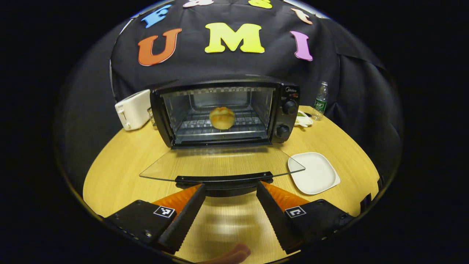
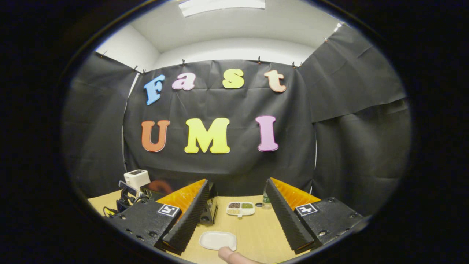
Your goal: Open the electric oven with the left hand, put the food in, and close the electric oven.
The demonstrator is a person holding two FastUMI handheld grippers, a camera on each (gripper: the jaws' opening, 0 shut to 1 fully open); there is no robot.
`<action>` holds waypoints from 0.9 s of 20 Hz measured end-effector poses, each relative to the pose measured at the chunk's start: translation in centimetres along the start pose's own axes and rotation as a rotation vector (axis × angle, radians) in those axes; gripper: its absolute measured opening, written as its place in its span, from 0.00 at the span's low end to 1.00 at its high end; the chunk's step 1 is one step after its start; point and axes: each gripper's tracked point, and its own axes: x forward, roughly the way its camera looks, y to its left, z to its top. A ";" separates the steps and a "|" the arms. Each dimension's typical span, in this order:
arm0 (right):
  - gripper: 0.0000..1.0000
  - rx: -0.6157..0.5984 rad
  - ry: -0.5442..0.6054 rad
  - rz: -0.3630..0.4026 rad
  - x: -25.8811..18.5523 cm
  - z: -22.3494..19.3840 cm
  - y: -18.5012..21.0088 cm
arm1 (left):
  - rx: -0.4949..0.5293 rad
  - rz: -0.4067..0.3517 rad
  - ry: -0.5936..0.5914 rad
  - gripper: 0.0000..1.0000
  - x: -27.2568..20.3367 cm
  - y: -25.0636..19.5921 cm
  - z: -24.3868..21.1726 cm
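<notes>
Electric oven door handle sits between the wide-apart fingers of the left gripper, bun inside.

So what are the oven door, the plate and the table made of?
Oven door: clear glass, apparently; the wood grain shows through it. Its handle looks like black plastic. Plate: glossy white, ceramic or plastic. Table: pale wood or laminate, with visible grain.

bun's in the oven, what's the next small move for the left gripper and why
Probably ease the left gripper forward and close on the door handle. The bun already sits on the rack, the glass door lies fully open, and the jaws stand open around the handle.
</notes>
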 end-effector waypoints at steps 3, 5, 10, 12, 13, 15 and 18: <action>0.95 -0.008 0.014 0.013 -0.1 -0.3 0.4 | -0.003 0.013 -0.023 0.94 -0.2 0.4 1.7; 1.00 -0.017 0.008 0.005 -0.4 0.0 0.1 | -0.002 0.023 -0.033 0.94 -0.1 0.8 2.8; 1.00 -0.008 0.016 0.003 -1.0 -0.2 0.1 | -0.008 0.023 -0.059 0.94 -0.1 1.6 5.2; 1.00 -0.008 0.017 -0.001 -1.3 -0.2 0.0 | -0.007 0.022 -0.079 0.95 0.1 1.7 6.4; 1.00 -0.008 0.017 -0.004 -1.3 -0.2 -0.2 | -0.008 0.021 -0.091 0.95 0.1 1.8 7.0; 1.00 -0.008 0.019 -0.010 -1.7 -0.1 -0.2 | -0.009 0.017 -0.106 0.96 0.4 2.0 7.9; 1.00 -0.018 0.017 -0.022 -2.3 -0.1 -0.6 | -0.017 0.015 -0.142 0.95 1.1 2.6 9.9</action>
